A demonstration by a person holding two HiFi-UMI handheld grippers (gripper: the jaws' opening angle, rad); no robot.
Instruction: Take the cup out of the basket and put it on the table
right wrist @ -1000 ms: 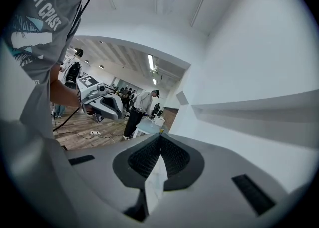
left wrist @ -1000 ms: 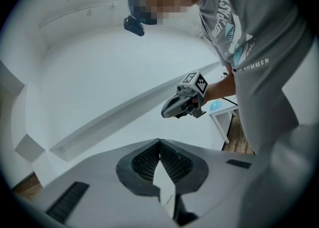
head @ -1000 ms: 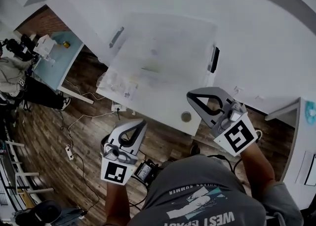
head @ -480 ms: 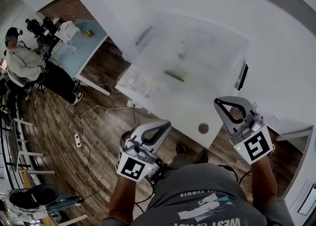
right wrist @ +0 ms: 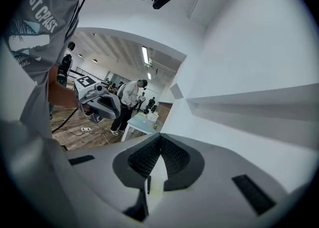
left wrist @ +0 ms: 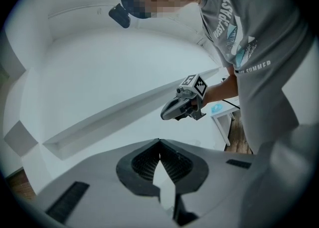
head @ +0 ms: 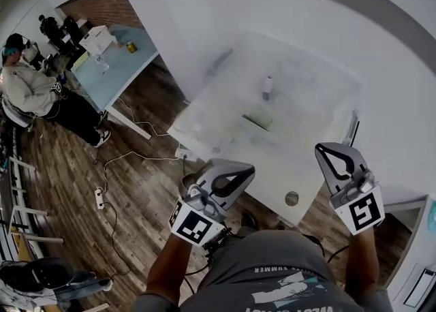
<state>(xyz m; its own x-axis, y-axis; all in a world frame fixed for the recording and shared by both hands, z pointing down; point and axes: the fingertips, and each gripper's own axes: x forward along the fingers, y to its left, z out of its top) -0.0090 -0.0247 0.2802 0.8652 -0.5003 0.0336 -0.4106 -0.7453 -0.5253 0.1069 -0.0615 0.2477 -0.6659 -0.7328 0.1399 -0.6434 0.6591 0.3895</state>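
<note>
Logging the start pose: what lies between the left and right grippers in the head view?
The near corner of the white table, with a round dark disc on it, lies between the left gripper and right gripper in the head view.

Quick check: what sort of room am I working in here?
Probably a shared office or lab workspace: a white work table, a wood-plank floor with a white power strip, and another person at a light blue desk.

I hold my left gripper (head: 245,168) low in the centre of the frame and my right gripper (head: 323,148) at lower right, both with jaws pressed together, empty.
</note>
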